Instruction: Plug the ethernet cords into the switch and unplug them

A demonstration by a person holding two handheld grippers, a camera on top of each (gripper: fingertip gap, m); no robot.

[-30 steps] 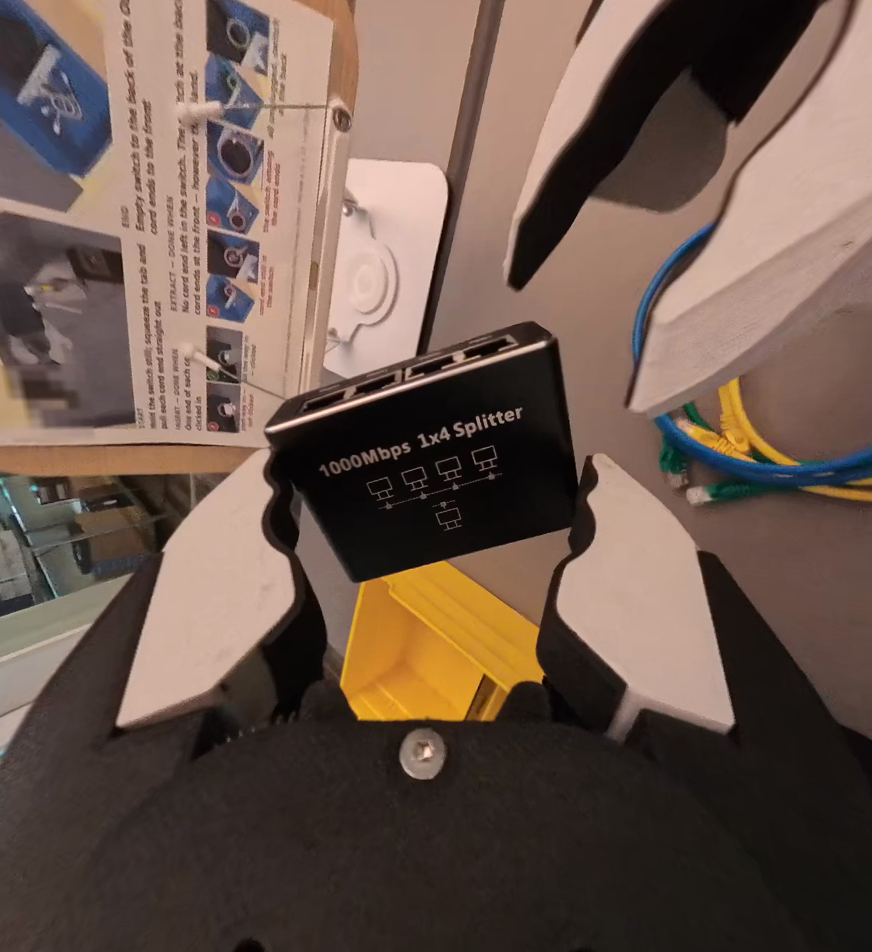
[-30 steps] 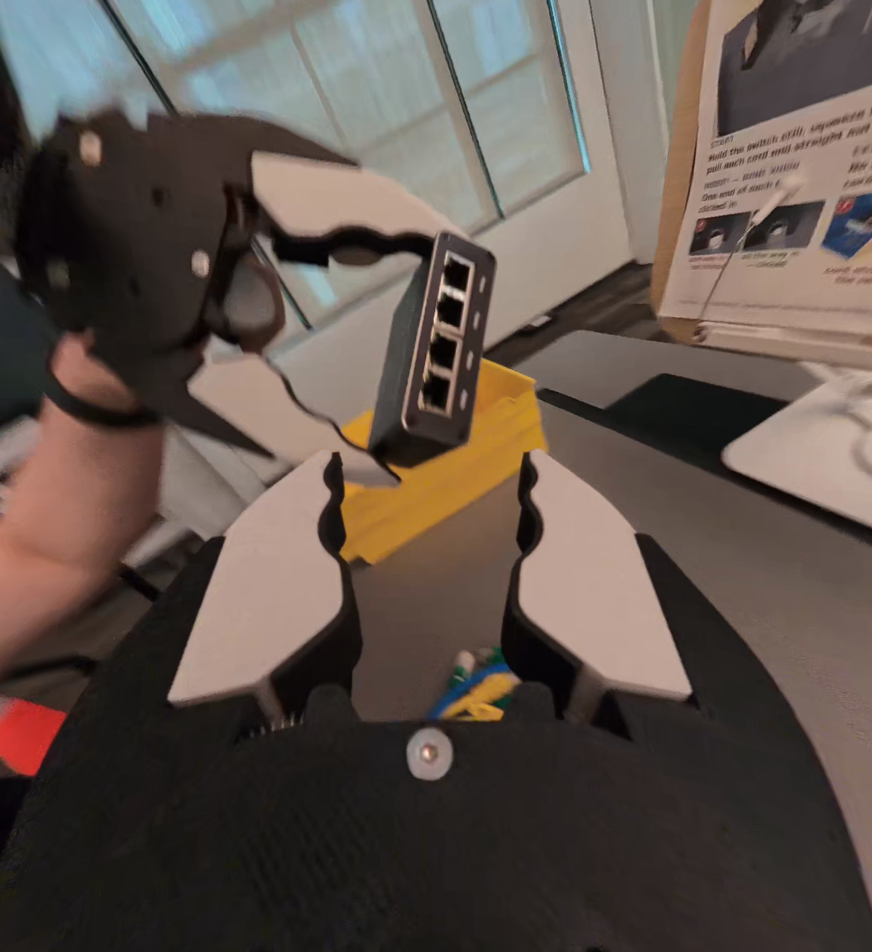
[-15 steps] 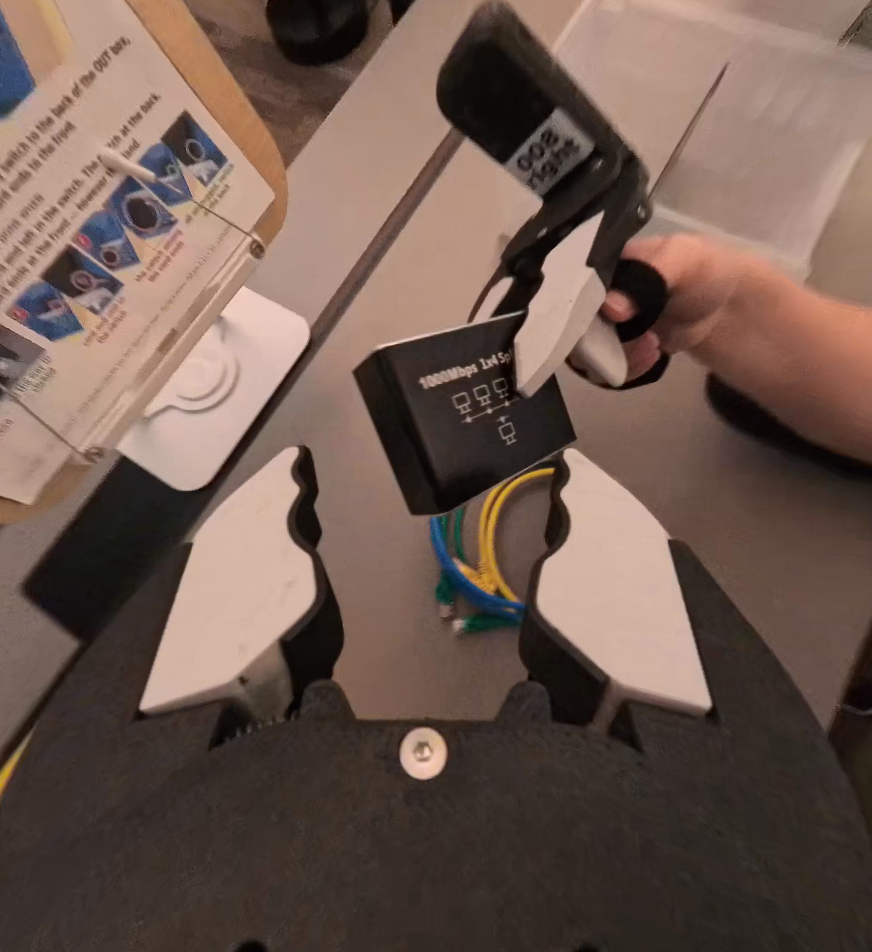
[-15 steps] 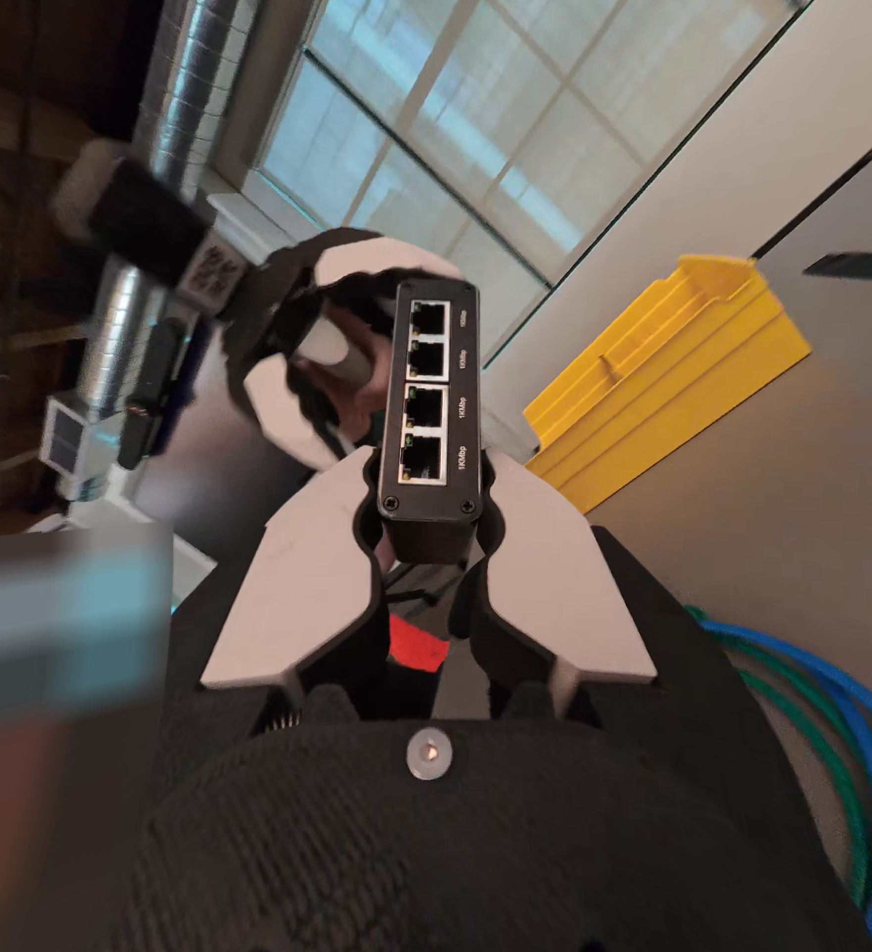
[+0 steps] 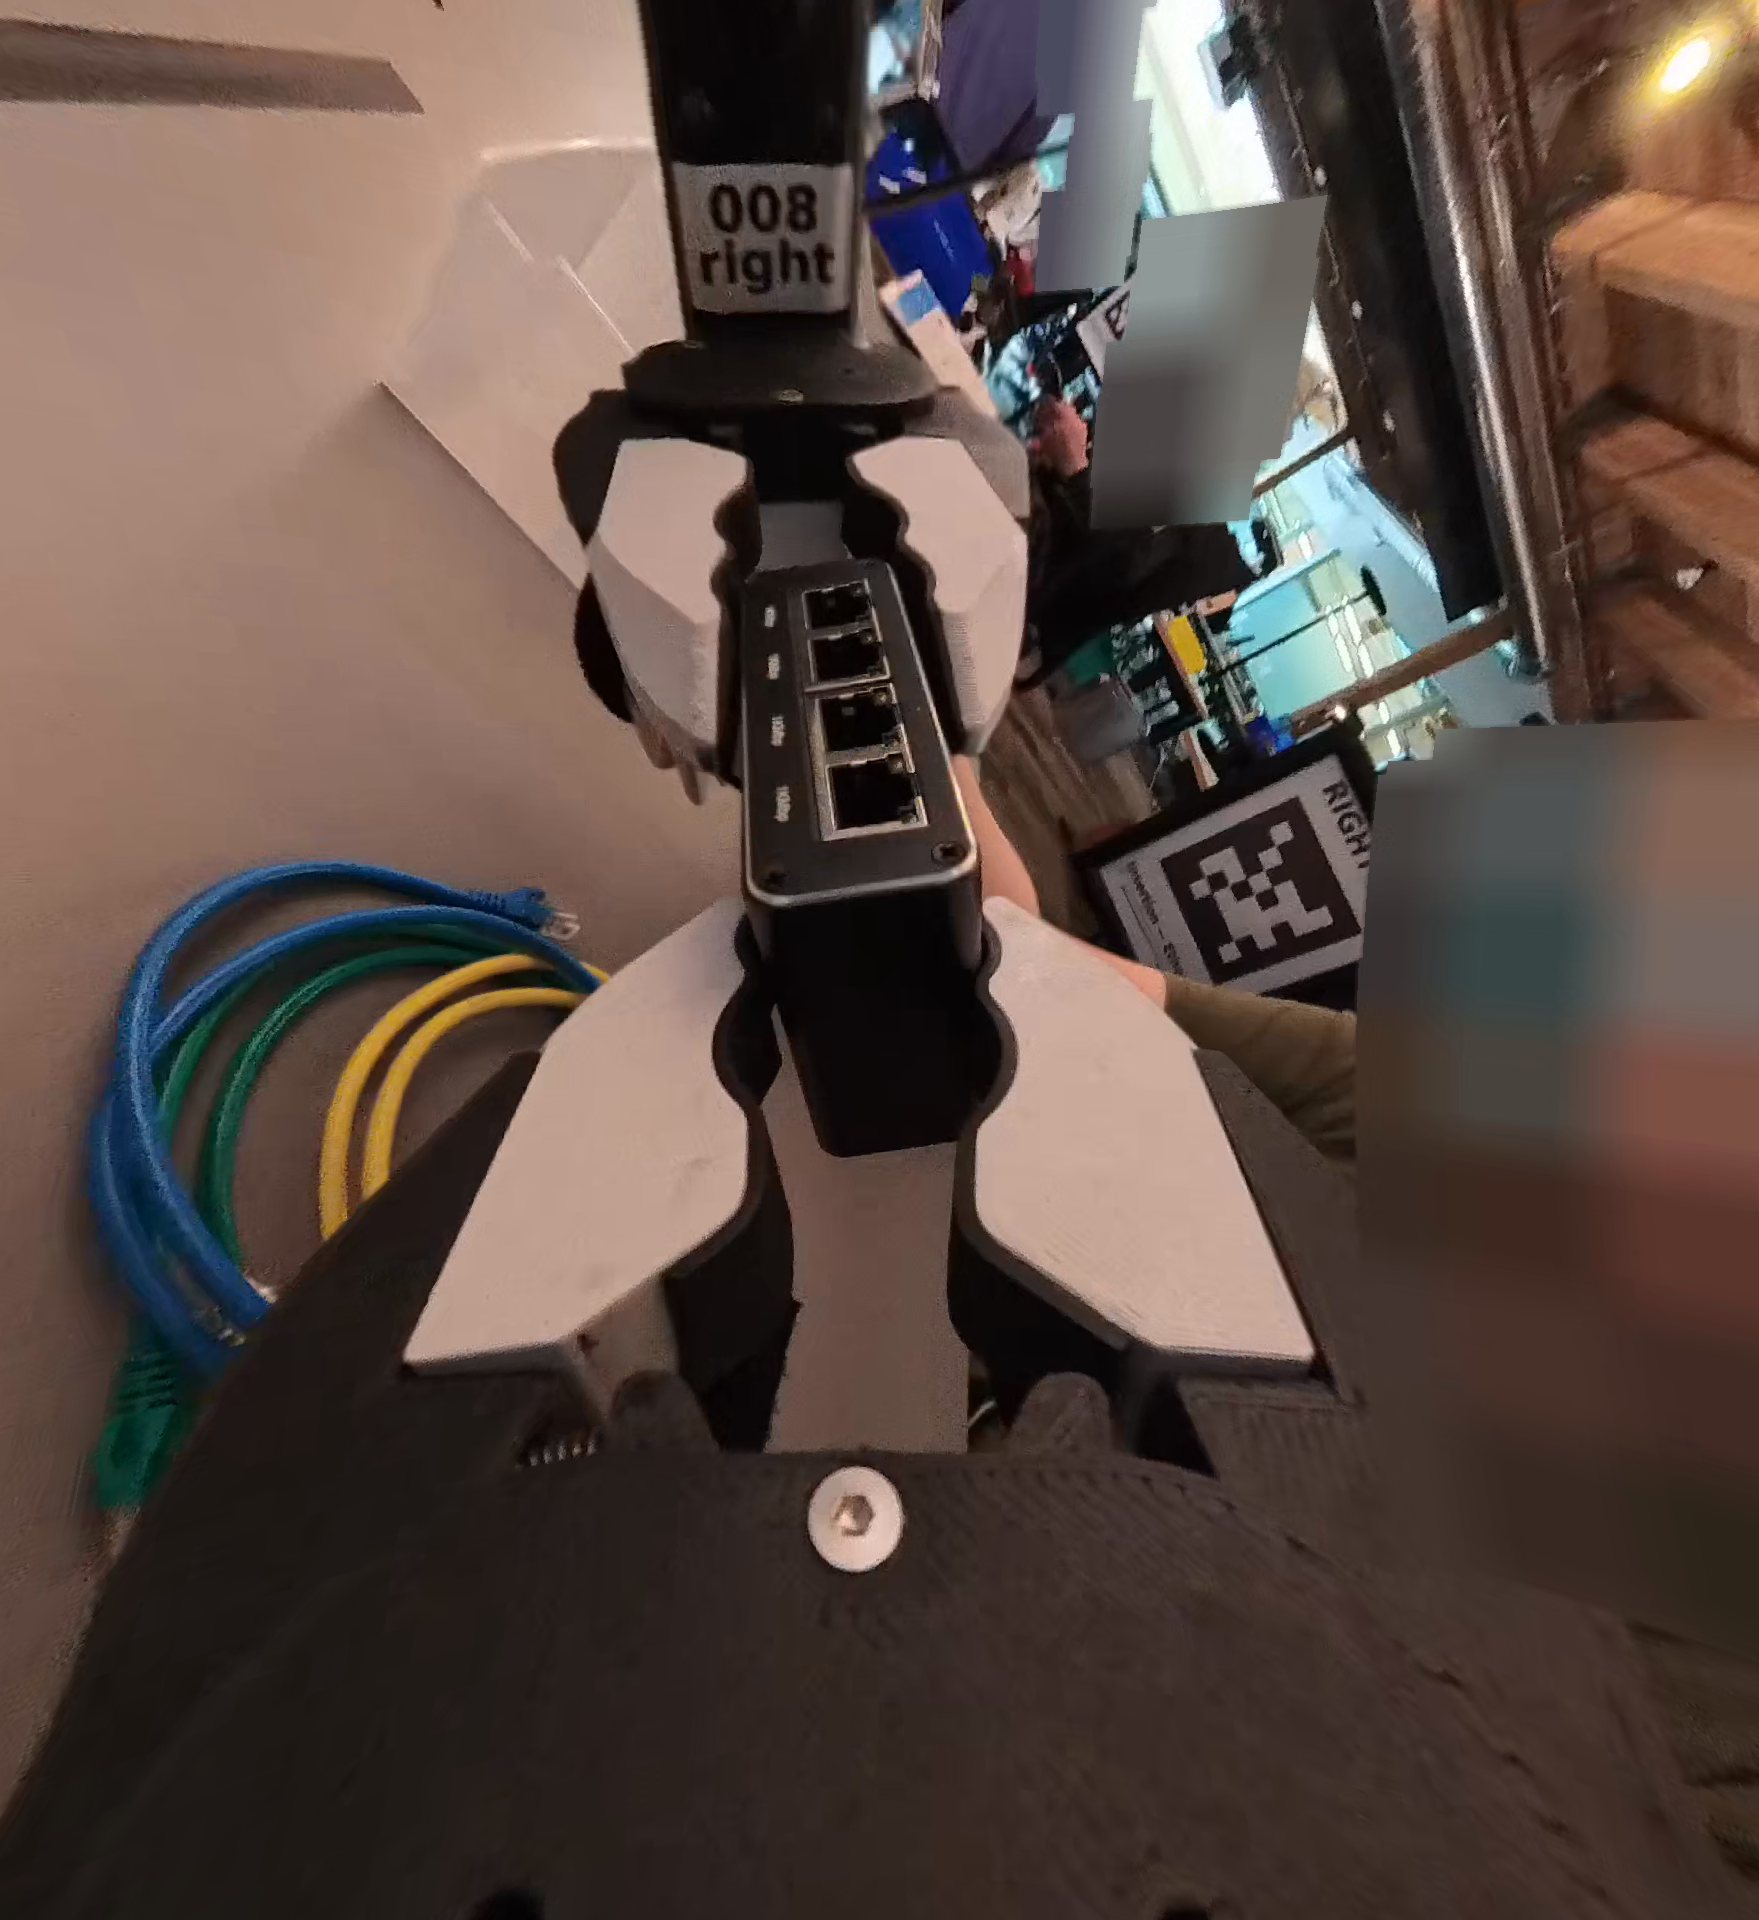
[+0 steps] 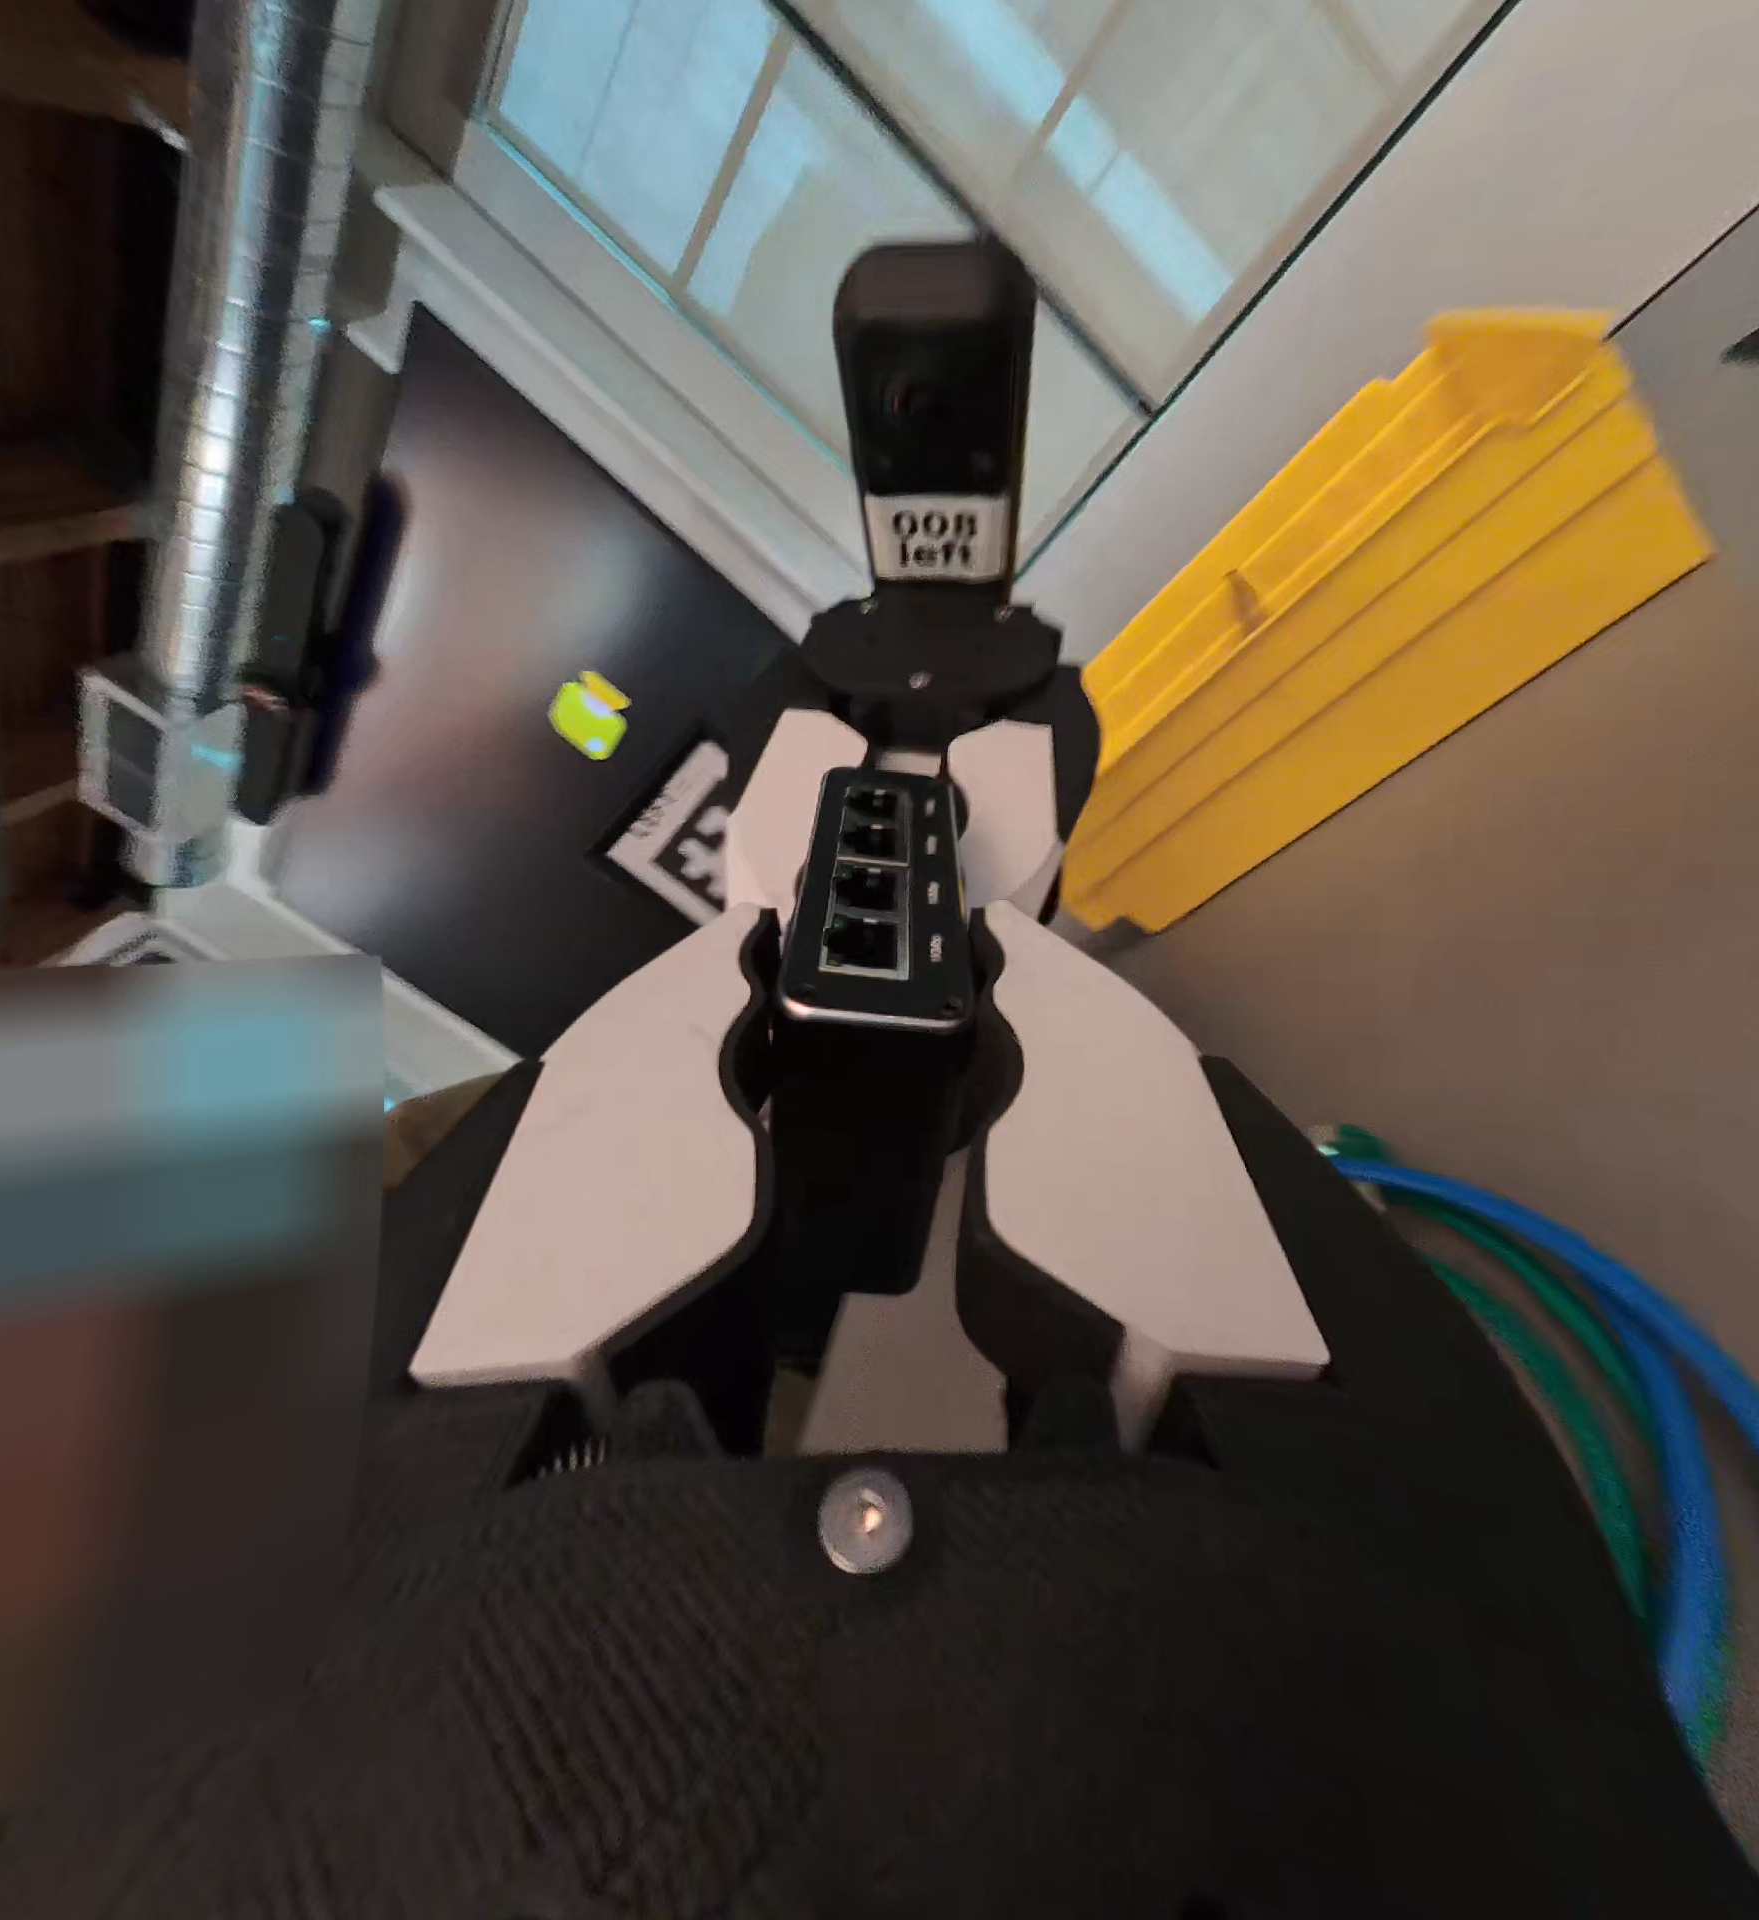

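Here the left gripper (image 5: 862,971) and right gripper (image 6: 880,971) both pinch the black switch (image 5: 859,769) from opposite ends, apparently aloft; ethernet cords (image 5: 262,1039) lie well apart on the table (image 5: 179,520).

Black claw (image 5: 862,1023), white fingers (image 5: 636,1143), silver screw (image 5: 854,1523).

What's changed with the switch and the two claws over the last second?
The switch went from the left claw alone to the right, and now both hold it, the right claw at the opposite end. All four ports remain empty, and the cords still lie on the table.
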